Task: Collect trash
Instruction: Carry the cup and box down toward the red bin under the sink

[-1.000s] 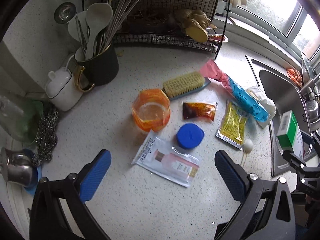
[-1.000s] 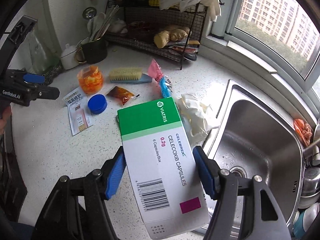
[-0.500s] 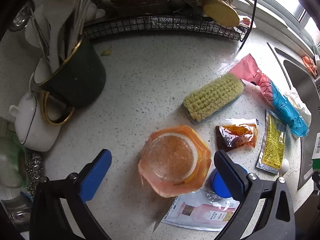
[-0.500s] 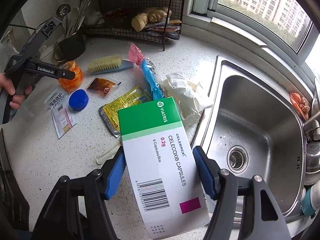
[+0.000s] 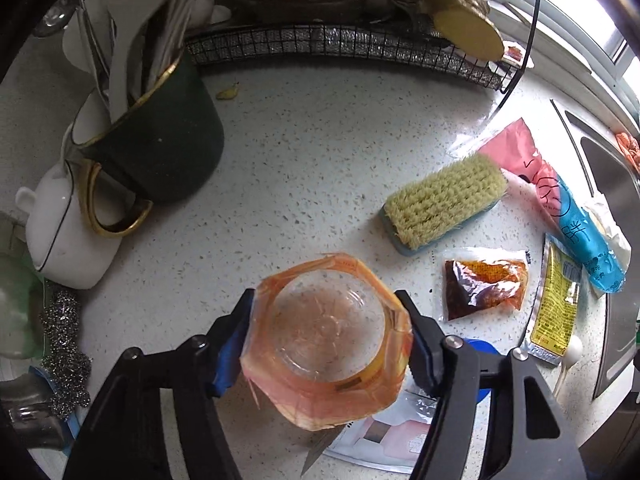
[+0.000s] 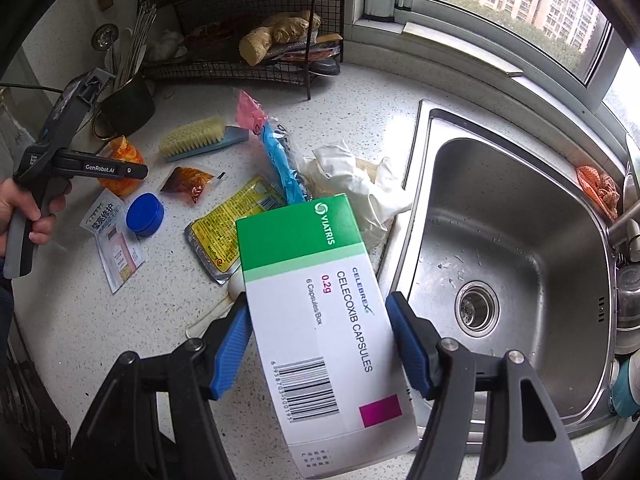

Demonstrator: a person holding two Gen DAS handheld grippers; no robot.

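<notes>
**Both grippers on trash at the table**

Your left gripper [image 5: 326, 344] points down over the orange plastic cup [image 5: 326, 354], which stands on the speckled table [image 5: 320, 160] just beside the blue cap [image 6: 145, 214]; its jaws are closing, with the cup between the pads and touching them. Your right gripper [image 6: 320, 340] holds the green-and-white medicine box [image 6: 316, 312] clamped in its jaws, near the sink [image 6: 500, 240].

Upright orange-wrapped cup [image 5: 326, 346], green-white medicine box [image 6: 320, 304]
</notes>
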